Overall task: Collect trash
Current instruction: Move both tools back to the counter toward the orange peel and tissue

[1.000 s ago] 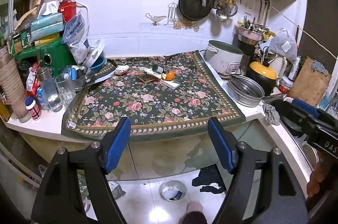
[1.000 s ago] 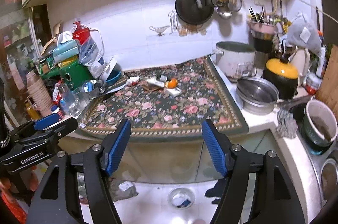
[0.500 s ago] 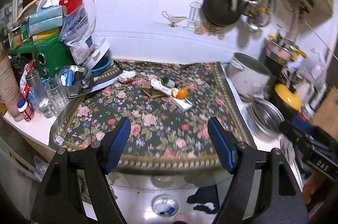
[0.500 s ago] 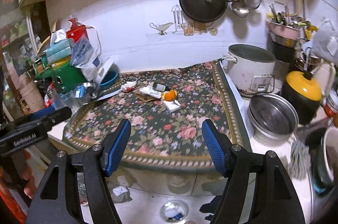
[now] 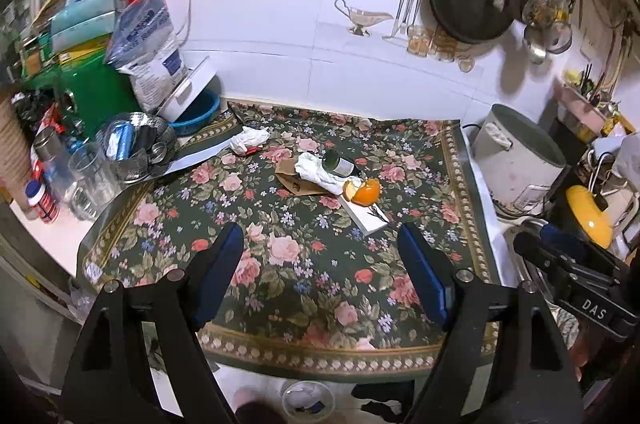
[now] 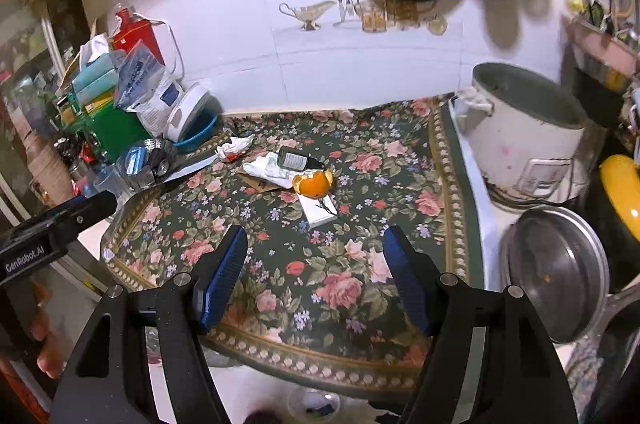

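Trash lies in a loose cluster toward the back of the floral cloth [image 5: 304, 264] that covers the tabletop [image 5: 52, 236]: a crumpled white tissue [image 5: 249, 139] with a red fleck, a torn piece of brown paper [image 5: 298, 182], a white wad of paper [image 5: 316, 173] lying on it, a small dark green bottle [image 5: 340, 164] on its side with a pale label too small to read, an orange peel [image 5: 365, 190], and a flat white card [image 5: 367, 215] under the peel's near edge. The bottle touches the white wad; the peel sits just beside both.

The left claw [image 5: 323, 266] hangs over the near half of the cloth, its blue-padded fingers spread wide with only the flower pattern between them; its jaws have just been opening a little further. The right claw [image 6: 316, 266] is likewise spread and holds nothing, well short of the cluster.

Writing that can be read: "DAS" on the black body of the right claw seen at the right edge of the left wrist view, and "GenRobot.AI" on the left claw's body at the left edge of the right wrist view. A blue-and-white bag [image 5: 150, 52] at the left carries print that is too blurred to read.
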